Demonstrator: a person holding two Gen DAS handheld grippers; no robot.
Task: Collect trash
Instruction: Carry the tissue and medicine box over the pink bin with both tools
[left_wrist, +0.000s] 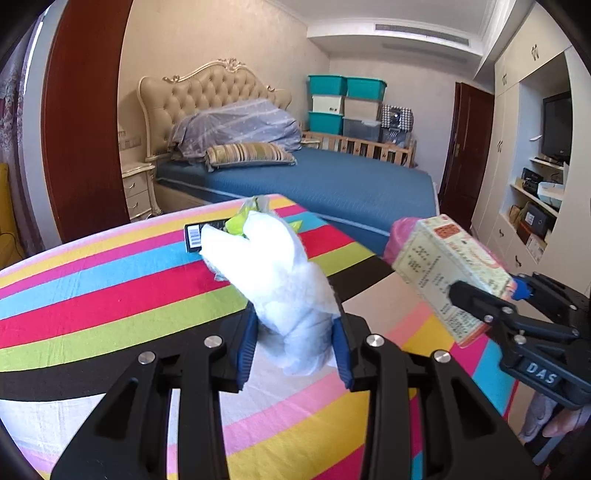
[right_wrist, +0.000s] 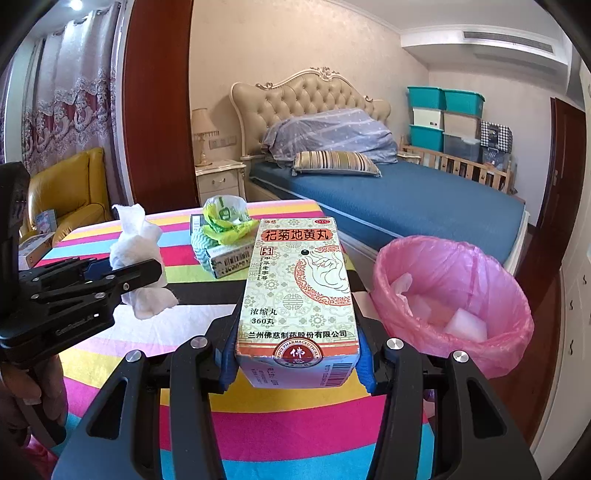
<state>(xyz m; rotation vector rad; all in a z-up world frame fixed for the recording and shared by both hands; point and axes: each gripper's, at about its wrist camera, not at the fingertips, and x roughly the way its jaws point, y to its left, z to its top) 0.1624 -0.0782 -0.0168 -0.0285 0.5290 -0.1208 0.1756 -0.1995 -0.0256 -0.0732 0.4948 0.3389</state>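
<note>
Right gripper (right_wrist: 295, 354) clenched on medicine box (right_wrist: 295, 291), left gripper (left_wrist: 295, 343) grasping crumpled tissue (left_wrist: 280, 280), pink-lined bin (right_wrist: 450, 295) at three o'clock beside striped table (right_wrist: 277, 424)

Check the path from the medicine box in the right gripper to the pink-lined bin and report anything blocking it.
Nothing visible blocks it. The right gripper holds the medicine box above the striped table; the pink-lined bin stands open to its right, beyond the table's edge. The left gripper, holding a crumpled tissue, is on the opposite side.
</note>
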